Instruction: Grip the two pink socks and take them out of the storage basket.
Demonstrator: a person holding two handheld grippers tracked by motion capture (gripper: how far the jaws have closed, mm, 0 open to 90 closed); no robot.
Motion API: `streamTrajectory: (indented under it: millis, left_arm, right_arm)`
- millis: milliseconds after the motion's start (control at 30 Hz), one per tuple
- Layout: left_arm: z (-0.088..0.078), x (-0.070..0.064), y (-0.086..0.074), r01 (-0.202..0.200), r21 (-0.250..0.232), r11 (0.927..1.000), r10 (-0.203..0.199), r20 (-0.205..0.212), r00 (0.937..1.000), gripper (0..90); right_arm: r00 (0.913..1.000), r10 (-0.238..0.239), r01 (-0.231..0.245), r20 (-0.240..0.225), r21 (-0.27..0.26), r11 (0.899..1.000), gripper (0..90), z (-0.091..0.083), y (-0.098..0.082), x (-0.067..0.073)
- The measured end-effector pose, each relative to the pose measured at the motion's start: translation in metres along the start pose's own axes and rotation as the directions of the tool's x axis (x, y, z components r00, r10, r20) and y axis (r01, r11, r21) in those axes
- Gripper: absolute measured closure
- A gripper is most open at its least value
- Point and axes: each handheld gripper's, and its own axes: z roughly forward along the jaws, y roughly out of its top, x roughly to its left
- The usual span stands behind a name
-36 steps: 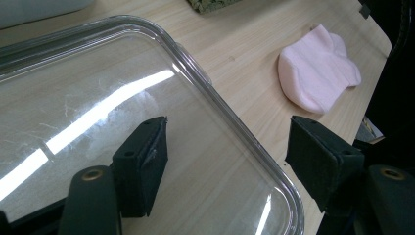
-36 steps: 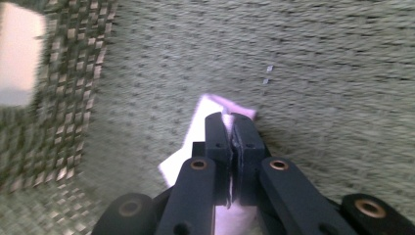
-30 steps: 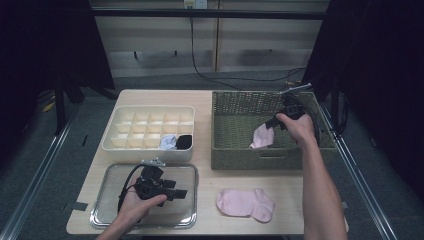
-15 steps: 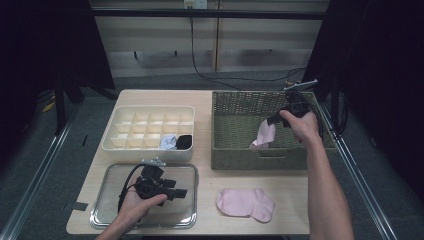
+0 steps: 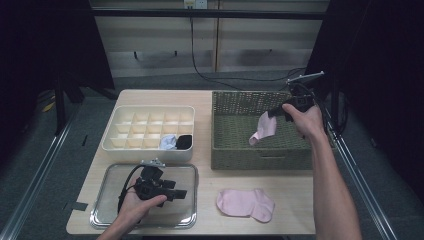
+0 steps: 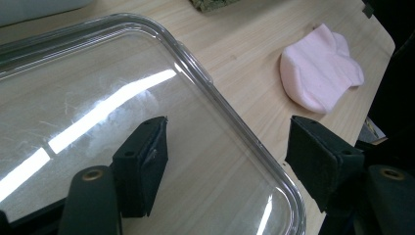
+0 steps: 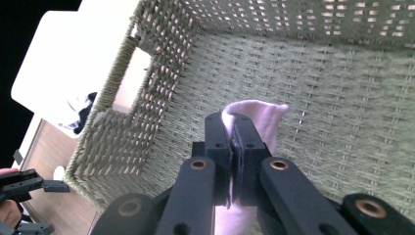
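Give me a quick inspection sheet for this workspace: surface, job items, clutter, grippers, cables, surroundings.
Surface: light wooden table, no spills seen.
Job's things: pink sock hanging over the wicker basket; second pink sock flat near the table's front edge.
Clutter: white divided organizer with two rolled items in its front row; clear tray.
Grippers: right gripper shut on the hanging sock; left gripper open over the tray, holding nothing.
Cables: black cable looping from the left gripper; black wall cable behind the table.
Surroundings: dark, metal rails on both sides.
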Motion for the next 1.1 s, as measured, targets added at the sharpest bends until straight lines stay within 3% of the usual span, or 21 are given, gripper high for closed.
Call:
streamTrajectory:
  millis: [400,667,1100]
  left_arm:
    - [-0.001,0.0,-0.001,0.001,0.001,1.0,-0.001,-0.007,1.0,31.8]
    - [0.001,-0.001,0.001,0.005,0.0,1.0,-0.005,-0.009,0.9999,31.9]
    - [0.002,-0.005,0.008,0.003,-0.012,0.9999,-0.003,0.002,1.0,32.4]
  right_arm:
    - [0.9993,0.005,-0.007,-0.037,-0.058,0.998,87.3,-0.017,0.001,0.006]
    - [0.9983,-0.019,0.012,-0.056,-0.113,0.993,87.0,-0.036,0.004,0.017]
    - [0.9963,-0.048,0.036,-0.072,-0.156,0.987,86.9,-0.055,0.004,0.03]
